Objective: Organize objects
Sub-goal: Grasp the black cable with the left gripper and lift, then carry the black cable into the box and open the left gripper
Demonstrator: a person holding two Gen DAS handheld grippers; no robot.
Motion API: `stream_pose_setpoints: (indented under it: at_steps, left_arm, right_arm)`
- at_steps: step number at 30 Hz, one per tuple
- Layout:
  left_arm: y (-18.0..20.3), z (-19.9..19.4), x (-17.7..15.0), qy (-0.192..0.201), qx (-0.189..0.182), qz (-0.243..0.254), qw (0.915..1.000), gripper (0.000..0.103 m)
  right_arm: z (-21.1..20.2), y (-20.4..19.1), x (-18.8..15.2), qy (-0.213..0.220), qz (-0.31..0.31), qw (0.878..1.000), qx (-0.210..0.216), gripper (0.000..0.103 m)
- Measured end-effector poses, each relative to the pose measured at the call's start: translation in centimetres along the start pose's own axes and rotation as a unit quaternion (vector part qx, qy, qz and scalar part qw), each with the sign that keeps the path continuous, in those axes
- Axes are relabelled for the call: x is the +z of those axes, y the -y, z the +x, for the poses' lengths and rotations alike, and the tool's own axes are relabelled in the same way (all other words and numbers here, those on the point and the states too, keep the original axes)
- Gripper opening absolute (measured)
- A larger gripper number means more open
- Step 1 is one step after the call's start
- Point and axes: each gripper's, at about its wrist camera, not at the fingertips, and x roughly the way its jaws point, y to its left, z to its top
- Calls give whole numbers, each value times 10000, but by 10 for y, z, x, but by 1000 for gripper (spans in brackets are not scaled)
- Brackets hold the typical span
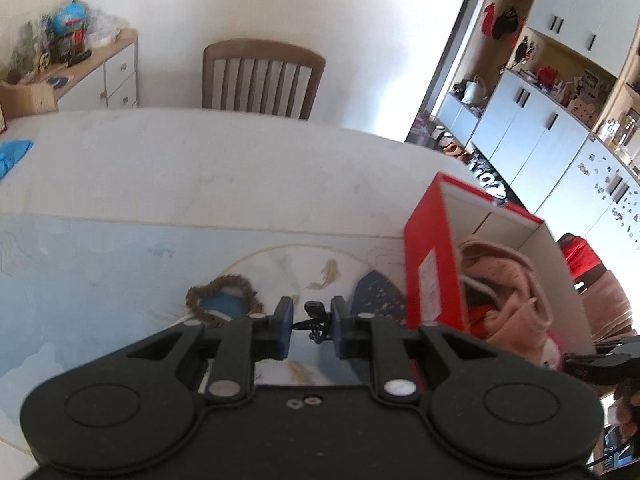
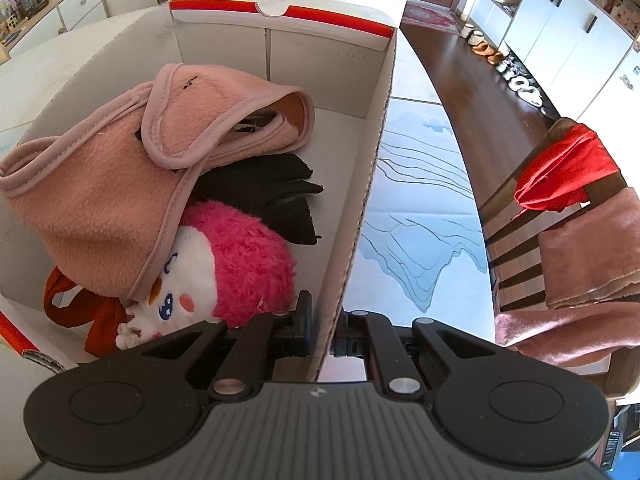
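Here the right tool (image 2: 322, 330) pinches the red box (image 2: 372, 184) wall, the left tool (image 1: 312, 328) grips a black cord (image 1: 316, 322) (blue-patterned tablecloth (image 1: 100, 272) beneath).

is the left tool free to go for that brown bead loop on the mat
Probably not yet: the left tool already pinches a small black item. The bead loop lies uncovered just ahead-left.

A wooden chair (image 1: 262, 76) stands behind the table (image 1: 200, 168), cabinets (image 1: 532, 128) beyond.
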Motion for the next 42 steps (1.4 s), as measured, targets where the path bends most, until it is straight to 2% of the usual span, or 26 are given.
stream_pose_setpoints:
  at_steps: [8, 15, 20, 24, 31, 36, 42]
  left_arm:
    - [37, -23, 31, 526, -72, 243, 9983, 18]
    - [83, -38, 67, 1036, -240, 608, 9925, 18]
    - [123, -32, 74, 1164, -298, 941, 9883, 18]
    - [147, -13, 69, 1031, -321, 1124, 9878, 17]
    - [181, 18, 40, 704, -239, 1665, 9832, 17]
    - [184, 37, 18, 280, -308, 1838, 9821, 17]
    - [175, 61, 0, -260, -312, 1812, 9826, 17]
  right_arm:
    - [-1, 2, -2, 56, -128, 9999, 75, 8]
    - [-1, 4, -4, 98, -194, 9996, 166, 8]
    - [-1, 6, -4, 115, -253, 9994, 228, 9]
    - [-2, 6, -5, 128, -322, 9991, 256, 9]
    - [-3, 8, -6, 138, -397, 9986, 313, 10]
    - [-4, 8, -6, 141, -438, 9984, 338, 10]
    - [-3, 8, -6, 146, -465, 9982, 358, 10]
